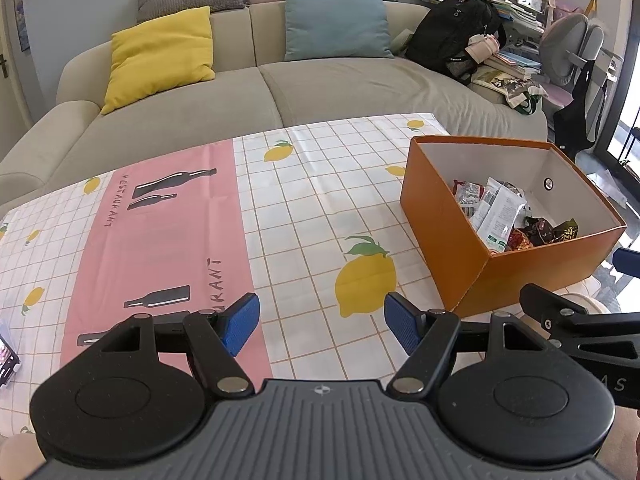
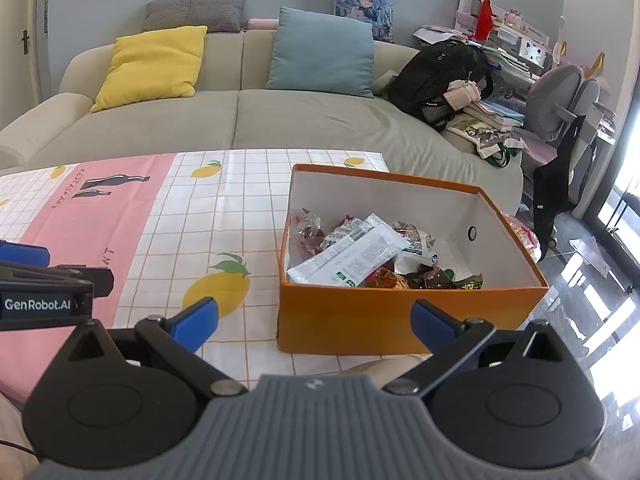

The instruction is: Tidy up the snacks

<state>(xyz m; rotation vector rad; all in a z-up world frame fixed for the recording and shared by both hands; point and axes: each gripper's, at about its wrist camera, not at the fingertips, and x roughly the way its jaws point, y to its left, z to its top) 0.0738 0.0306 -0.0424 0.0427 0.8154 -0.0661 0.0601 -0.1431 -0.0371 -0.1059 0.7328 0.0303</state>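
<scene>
An orange box [image 1: 440, 216] [image 2: 344, 320] with white inner walls stands on the right part of the tablecloth. Several snack packets [image 1: 500, 212] [image 2: 360, 256] lie inside it, white wrappers on top of red and dark ones. My left gripper [image 1: 322, 326] hovers open over the cloth, left of the box, with nothing between its blue pads. My right gripper [image 2: 314, 322] hangs open just in front of the box's near wall, also empty. Part of the right gripper shows at the right edge of the left wrist view, and the left gripper's side [image 2: 44, 292] at the left edge of the right wrist view.
A lemon-print tablecloth [image 1: 304, 200] with a pink band covers the table. A beige sofa [image 1: 240, 92] with yellow, blue and grey cushions and a black backpack [image 1: 452, 32] stands behind. A phone-like object [image 1: 6, 360] lies at the cloth's left edge. The floor [image 2: 580, 300] lies right of the table.
</scene>
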